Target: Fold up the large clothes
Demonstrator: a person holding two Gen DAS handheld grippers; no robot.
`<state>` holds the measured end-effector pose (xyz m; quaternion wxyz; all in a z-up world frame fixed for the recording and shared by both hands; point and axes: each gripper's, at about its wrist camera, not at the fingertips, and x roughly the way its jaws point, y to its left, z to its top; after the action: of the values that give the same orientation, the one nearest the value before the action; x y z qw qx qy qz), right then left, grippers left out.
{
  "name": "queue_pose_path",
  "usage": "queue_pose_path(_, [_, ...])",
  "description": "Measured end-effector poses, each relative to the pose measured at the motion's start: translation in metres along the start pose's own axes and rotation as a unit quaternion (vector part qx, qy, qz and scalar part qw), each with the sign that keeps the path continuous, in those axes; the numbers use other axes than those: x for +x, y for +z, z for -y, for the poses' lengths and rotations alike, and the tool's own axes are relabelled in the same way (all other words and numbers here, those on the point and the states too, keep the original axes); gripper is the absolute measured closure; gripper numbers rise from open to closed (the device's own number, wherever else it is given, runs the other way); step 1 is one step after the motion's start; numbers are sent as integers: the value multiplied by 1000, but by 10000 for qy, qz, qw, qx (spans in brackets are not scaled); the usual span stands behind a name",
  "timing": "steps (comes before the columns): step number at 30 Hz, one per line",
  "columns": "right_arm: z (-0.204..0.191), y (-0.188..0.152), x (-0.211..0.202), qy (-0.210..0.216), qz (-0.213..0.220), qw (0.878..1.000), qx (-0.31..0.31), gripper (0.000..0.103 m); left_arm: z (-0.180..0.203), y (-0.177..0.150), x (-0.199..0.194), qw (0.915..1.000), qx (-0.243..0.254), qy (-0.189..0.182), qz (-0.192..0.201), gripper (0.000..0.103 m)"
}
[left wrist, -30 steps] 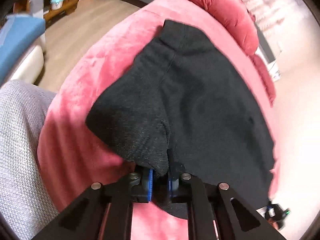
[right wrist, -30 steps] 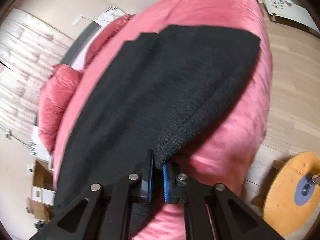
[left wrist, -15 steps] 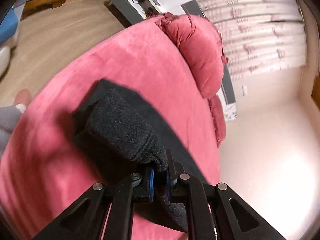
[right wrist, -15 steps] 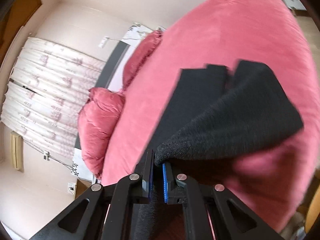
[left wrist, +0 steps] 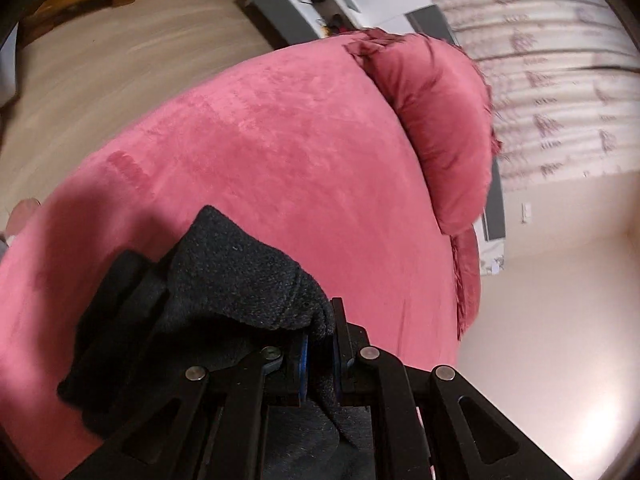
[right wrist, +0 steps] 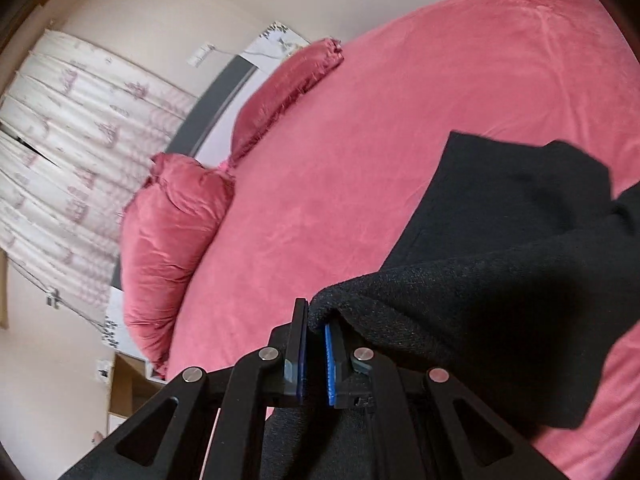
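1. The black knit garment (left wrist: 240, 280) is coarse and fuzzy, doubled over in thick folds on the pink bed (left wrist: 280, 140).
2. The left gripper (left wrist: 320, 344) pinches one edge of it.
3. The right gripper (right wrist: 316, 332) clamps another edge (right wrist: 480, 300).

no legible txt, no labels, no brands, no nos.

Pink-covered bed (left wrist: 280, 152) with pillows (right wrist: 168, 224), patterned curtains (right wrist: 60, 120), cream walls, wooden floor (left wrist: 120, 48).
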<state>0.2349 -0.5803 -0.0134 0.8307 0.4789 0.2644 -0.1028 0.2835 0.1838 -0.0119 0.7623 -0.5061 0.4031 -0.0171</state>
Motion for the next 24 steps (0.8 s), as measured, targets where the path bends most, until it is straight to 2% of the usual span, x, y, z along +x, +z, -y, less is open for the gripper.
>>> queue_pose_path(4, [7, 1, 36, -257, -37, 9996, 59, 96, -9, 15, 26, 9996, -269, 2, 19, 93])
queue_pose_path(6, [10, 0, 52, -425, -56, 9990, 135, 88, -8, 21, 44, 9996, -171, 205, -71, 89])
queue_pose_path(8, [14, -1, 70, -571, -205, 9977, 294, 72, -7, 24, 54, 9993, 24, 334, -163, 81])
queue_pose_path(10, [16, -2, 77, -540, -238, 9973, 432, 66, -6, 28, 54, 9990, 212, 321, -216, 66])
queue_pose_path(12, [14, 1, 76, -525, -238, 9975, 410, 63, -6, 35, 43, 9994, 316, 85, -103, 59])
queue_pose_path(13, [11, 2, 76, -545, -237, 9976, 346, 63, -7, 39, 35, 9995, 317, -6, 20, 49])
queue_pose_path(14, [7, 3, 72, -558, -231, 9979, 253, 62, -7, 44, 21, 9989, 353, 58, 300, 41])
queue_pose_path(15, [5, 3, 70, -565, -207, 9980, 173, 62, -10, 48, 6, 9973, 370, 140, 617, 26])
queue_pose_path(16, [2, 2, 64, -564, -171, 9982, 50, 62, -14, 52, -11, 9947, 368, 134, 955, 19])
queue_pose_path(18, [0, -1, 52, -554, -142, 9981, -235, 61, -22, 57, -35, 9903, 442, 253, 1293, 17])
queue_pose_path(19, [-1, -3, 46, -506, -150, 9981, -310, 61, -27, 57, -41, 9893, 540, 444, 1282, 17])
queue_pose_path(21, [3, -4, 33, -215, -59, 9995, -222, 59, -37, 50, -47, 9863, 923, 877, 1051, 17])
queue_pose_path(23, [13, -1, 13, 222, 210, 9993, 214, 51, -48, 35, -45, 9823, 1303, 1106, 761, 17])
queue_pose_path(24, [19, 1, 2, 363, 363, 9977, 453, 50, -52, 27, -42, 9817, 1421, 1103, 626, 17])
